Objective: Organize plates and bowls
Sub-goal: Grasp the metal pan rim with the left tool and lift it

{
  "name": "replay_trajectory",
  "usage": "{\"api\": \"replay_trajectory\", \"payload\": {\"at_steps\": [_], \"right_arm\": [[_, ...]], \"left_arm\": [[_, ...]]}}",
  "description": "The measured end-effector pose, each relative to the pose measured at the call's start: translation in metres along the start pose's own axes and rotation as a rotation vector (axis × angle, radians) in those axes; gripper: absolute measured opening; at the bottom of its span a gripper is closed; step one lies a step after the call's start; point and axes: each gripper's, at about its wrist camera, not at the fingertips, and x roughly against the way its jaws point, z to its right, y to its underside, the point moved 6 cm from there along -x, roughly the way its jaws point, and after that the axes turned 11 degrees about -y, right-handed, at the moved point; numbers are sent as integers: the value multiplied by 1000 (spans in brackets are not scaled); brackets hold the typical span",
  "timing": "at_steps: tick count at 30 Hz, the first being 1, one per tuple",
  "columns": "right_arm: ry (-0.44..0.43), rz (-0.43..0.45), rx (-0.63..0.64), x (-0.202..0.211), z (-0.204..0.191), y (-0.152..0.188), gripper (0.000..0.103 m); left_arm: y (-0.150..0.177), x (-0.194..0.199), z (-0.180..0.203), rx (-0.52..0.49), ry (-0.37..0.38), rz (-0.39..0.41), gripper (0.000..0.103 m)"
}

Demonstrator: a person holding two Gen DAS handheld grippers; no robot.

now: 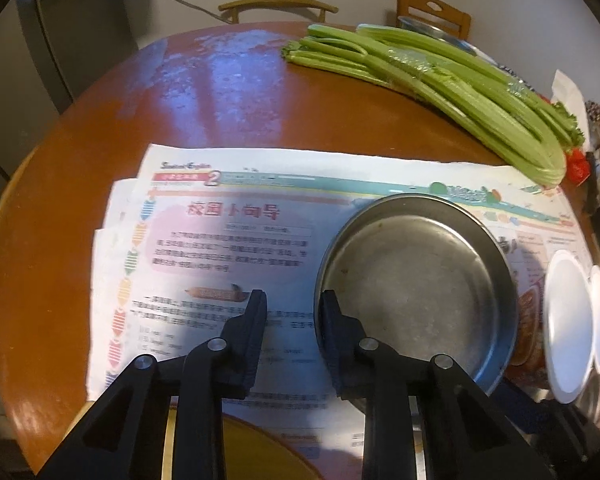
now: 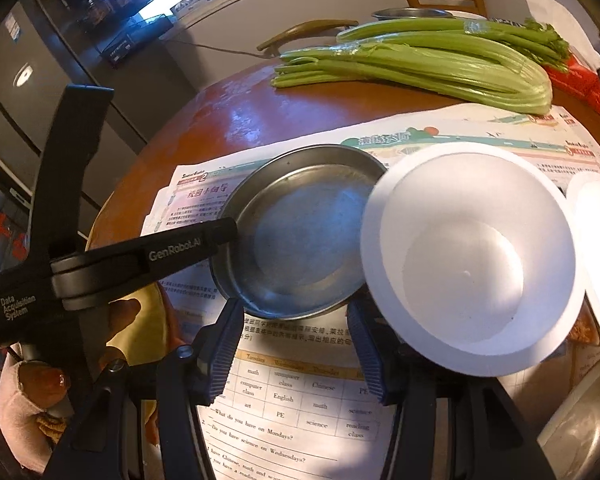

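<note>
— Round brown table, newspaper spread over it. Left tongs?
— Slightly apart; the metal plate has its rim at their right finger, not pinched.
— Right tongs?
— Spread, gripping nothing; white bowl tilted just right of them.

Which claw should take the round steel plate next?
Left. The left claw is open at the round steel plate's near rim, one finger already over it. The right claw sits short of the plate, with the white foam bowl crowding it.
</note>
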Motion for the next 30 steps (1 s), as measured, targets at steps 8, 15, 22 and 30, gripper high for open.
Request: {"api": "replay_trajectory", "payload": {"at_steps": [8, 15, 22, 30], "right_arm": [[4, 16, 28, -1, -5, -3, 54], [46, 2, 39, -16, -2, -6, 54], [55, -2, 92, -23, -6, -6, 55], [45, 23, 143, -12, -18, -5, 56]], "left_arm": [[2, -4, -30, 61, -35, -19, 30], [4, -2, -31, 58, -13, -6, 28], [9, 4, -14, 11, 54, 0, 26], [12, 13, -12, 13, 68, 19, 27]]}}
